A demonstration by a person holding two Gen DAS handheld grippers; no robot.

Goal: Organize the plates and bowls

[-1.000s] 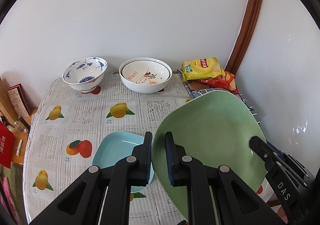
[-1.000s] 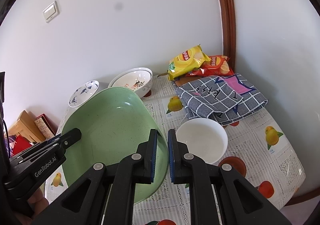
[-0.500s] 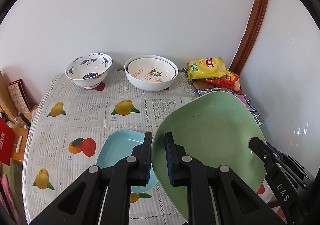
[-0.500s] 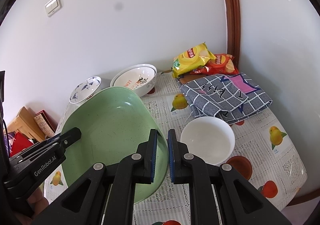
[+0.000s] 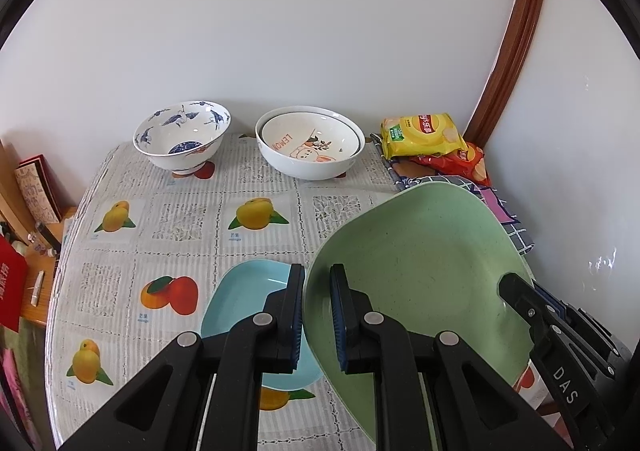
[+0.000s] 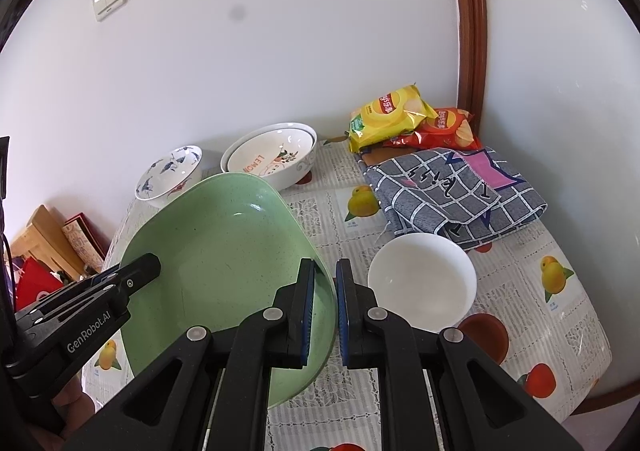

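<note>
Both grippers hold a large green plate (image 5: 420, 263) above the table. My left gripper (image 5: 317, 311) is shut on its left rim; my right gripper (image 6: 325, 307) is shut on its right rim, where the plate (image 6: 224, 251) fills the view's left. A light blue plate (image 5: 248, 299) lies on the table under the left gripper. A white bowl (image 6: 422, 281) sits right of the right gripper. At the back stand a blue-patterned bowl (image 5: 182, 137) and stacked lemon-print bowls (image 5: 310, 147).
Yellow and red chip bags (image 6: 394, 119) and a folded checked cloth (image 6: 452, 191) lie at the back right by the wall corner. The fruit-print tablecloth (image 5: 160, 219) covers the round table. Books and clutter (image 5: 28, 195) sit off its left edge.
Both grippers and the green plate have risen and drawn back a little; the bowls and table appear lower and farther. The grips have not changed.
</note>
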